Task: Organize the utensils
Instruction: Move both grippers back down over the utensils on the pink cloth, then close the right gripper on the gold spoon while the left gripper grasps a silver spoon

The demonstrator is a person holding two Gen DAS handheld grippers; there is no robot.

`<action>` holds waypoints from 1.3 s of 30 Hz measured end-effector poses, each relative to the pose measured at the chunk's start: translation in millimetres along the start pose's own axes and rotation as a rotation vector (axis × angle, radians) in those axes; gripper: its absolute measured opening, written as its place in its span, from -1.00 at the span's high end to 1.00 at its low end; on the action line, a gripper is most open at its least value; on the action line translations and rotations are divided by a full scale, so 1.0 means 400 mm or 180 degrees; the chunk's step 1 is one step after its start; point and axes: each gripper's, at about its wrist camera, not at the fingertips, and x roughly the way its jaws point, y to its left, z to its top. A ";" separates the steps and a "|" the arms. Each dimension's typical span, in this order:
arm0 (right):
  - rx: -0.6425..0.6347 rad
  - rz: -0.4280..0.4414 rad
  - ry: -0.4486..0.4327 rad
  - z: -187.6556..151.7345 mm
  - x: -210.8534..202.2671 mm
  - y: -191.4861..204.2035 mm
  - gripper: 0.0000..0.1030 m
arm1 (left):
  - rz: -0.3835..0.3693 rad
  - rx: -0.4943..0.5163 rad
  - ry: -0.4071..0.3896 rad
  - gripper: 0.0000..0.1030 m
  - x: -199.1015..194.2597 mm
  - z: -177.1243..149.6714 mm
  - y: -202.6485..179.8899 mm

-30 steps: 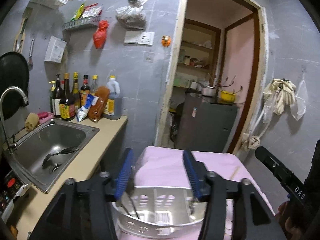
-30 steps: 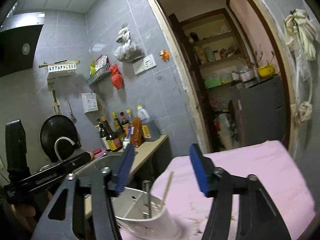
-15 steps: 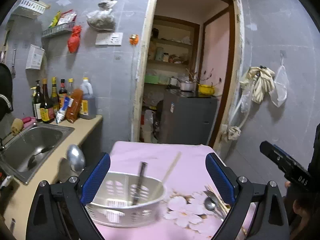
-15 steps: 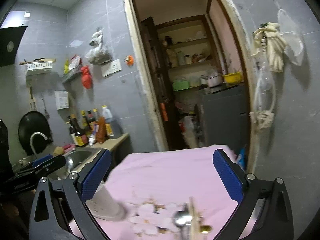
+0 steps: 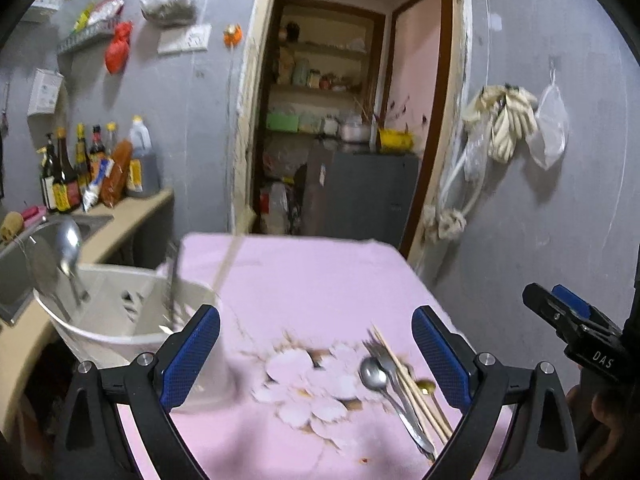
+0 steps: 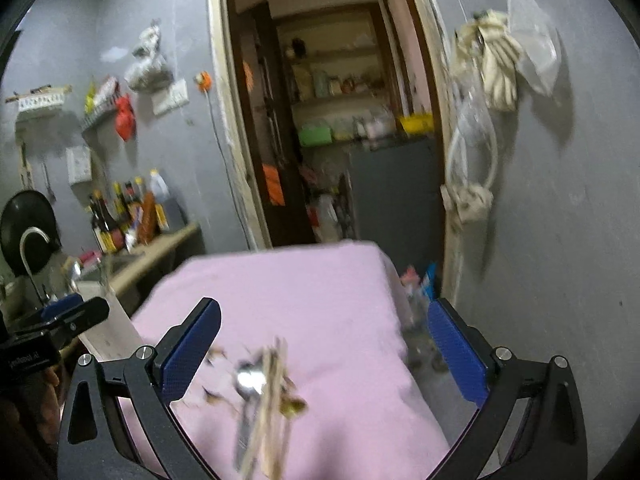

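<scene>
A pink cloth covers the table. In the left view a white basket sits on it at 9 o'clock, with a ladle, another utensil and 1 chopstick standing in it. Loose cutlery, spoons, a fork and chopsticks, lies at 5 o'clock. The left gripper and right gripper both stand released, jaws wide with nothing between the pads. In the right view the blurred cutlery lies at 6 o'clock.

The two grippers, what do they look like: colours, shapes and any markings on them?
Both match. The left gripper and the right gripper have black angular frames with triangular cut-outs and silver bolts. Each finger carries a flat blue pad with a fine grid texture. White lettering marks the black bodies, including "DAS" on the right one; the other is too blurred to read.
</scene>
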 end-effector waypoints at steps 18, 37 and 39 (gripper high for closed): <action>-0.0368 0.0071 0.1246 -0.203 0.213 -0.001 -0.95 | -0.0162 0.0054 0.0833 -0.73 0.236 -0.114 -0.035; -0.0511 -0.0174 0.1548 -0.202 0.252 0.025 -0.47 | -0.0649 -0.0009 0.1421 0.25 0.362 -0.150 -0.054; -0.0442 -0.0145 0.1567 -0.201 0.256 0.014 -0.35 | -0.0692 -0.0035 0.1440 0.34 0.369 -0.149 -0.054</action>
